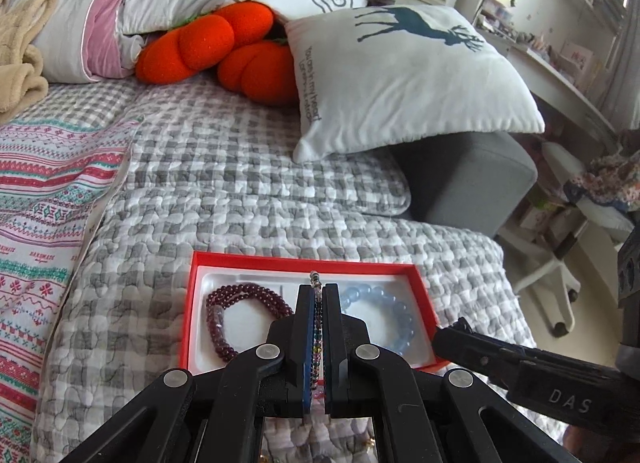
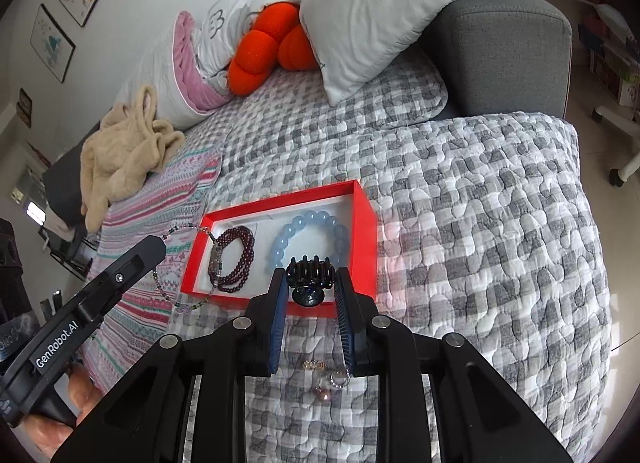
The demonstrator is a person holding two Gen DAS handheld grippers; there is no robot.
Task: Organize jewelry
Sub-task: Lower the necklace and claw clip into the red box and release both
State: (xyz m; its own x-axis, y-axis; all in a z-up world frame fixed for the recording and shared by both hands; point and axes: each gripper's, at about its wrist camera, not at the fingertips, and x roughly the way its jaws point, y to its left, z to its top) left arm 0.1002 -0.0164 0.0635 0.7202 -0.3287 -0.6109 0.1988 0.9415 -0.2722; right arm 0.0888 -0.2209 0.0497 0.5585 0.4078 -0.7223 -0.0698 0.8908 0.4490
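Right wrist only: right tool (image 2: 311, 295) clamping hair claw (image 2: 309, 268); left tool (image 1: 319, 303) pinching seemingly multicolored bead strand (image 1: 318, 327).

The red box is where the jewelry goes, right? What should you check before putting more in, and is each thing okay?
1. Left gripper grips the thin bead strand: ok, shut on it.
2. Strand is over the red box: not ok, in the right view it hangs beside the box's left edge.
3. Right gripper grips the dark hair clip: ok.
4. Room left in the box: cannot tell; the maroon bracelet and blue bracelet fill much of it.
5. Loose pieces on the quilt still wait: not ok.
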